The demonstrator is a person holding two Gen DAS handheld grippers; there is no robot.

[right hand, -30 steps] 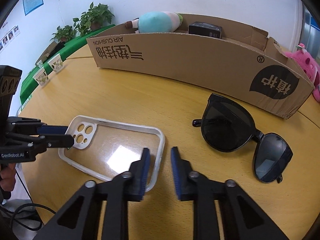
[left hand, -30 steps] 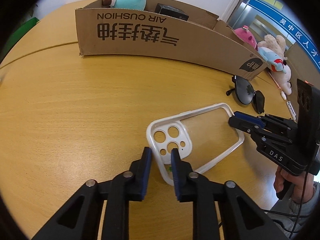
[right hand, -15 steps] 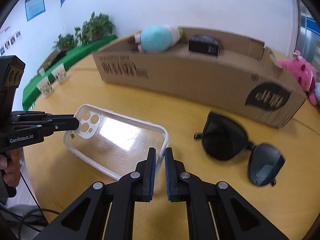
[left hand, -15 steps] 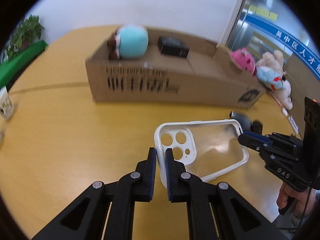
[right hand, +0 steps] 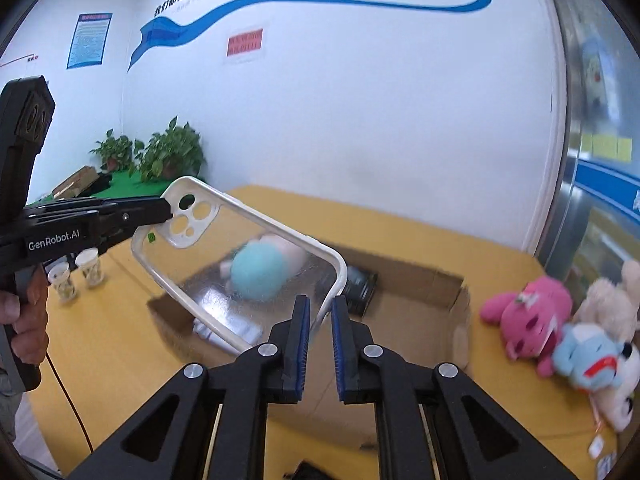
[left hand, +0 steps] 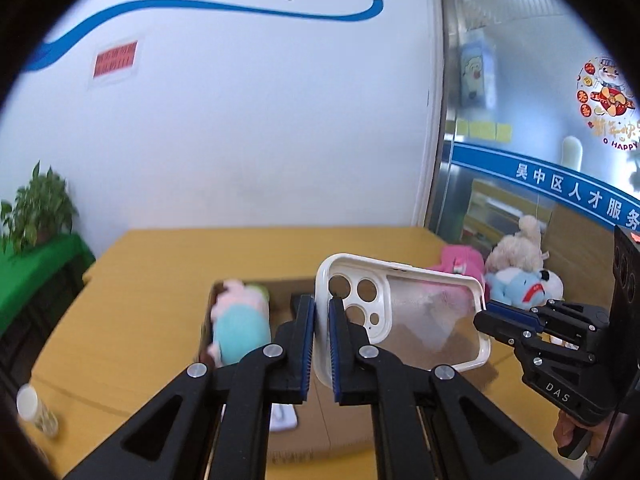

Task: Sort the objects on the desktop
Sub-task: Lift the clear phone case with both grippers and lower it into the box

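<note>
A clear phone case with a white rim hangs in the air between my two grippers, above the open cardboard box. My left gripper is shut on its camera-hole end. My right gripper is shut on the opposite rim. In the right wrist view the case tilts, and the left gripper holds its upper left corner. In the left wrist view the right gripper holds its right edge. The box holds a teal and pink plush and a black box.
Pink, beige and blue plush toys lie on the yellow table right of the box. Two small paper cups stand at the table's left. A white tube lies at the left. Potted plants stand by the wall.
Both grippers closed on the phone case and lifted it off the table, carrying it up and forward over the cardboard box. The sunglasses dropped out of view.
</note>
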